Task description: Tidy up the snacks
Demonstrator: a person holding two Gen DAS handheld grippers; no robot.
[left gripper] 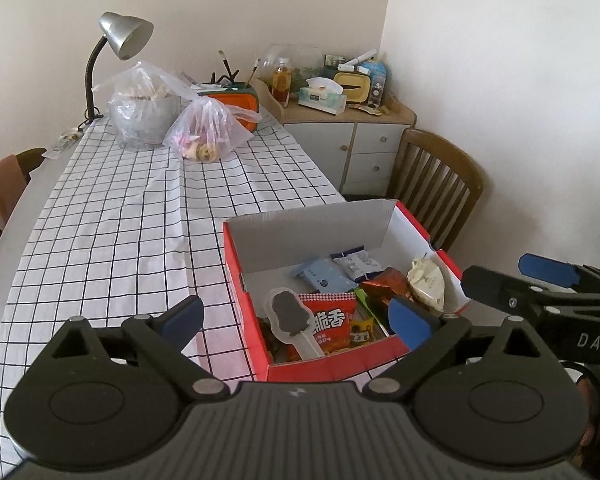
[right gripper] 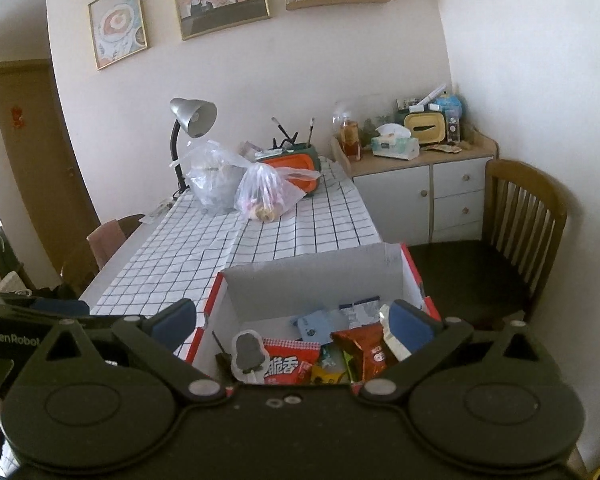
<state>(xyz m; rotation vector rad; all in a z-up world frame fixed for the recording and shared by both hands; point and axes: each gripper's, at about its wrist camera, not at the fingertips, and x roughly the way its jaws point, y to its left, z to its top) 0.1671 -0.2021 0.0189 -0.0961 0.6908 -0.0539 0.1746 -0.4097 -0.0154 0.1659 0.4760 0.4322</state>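
Note:
A red cardboard box stands open on the checked tablecloth, with several snack packs inside. Among them are a red packet with white characters, a clear lollipop-shaped pack, a light blue packet, a red-brown bag and a cream bag. My left gripper hovers over the box's near edge, open wide and holding nothing. My right gripper is open above the same box, also empty. Each gripper shows at the edge of the other's view.
Two clear plastic bags, a silver desk lamp and an orange container sit at the table's far end. A wooden chair stands right of the box. A cabinet with a tissue box lies beyond.

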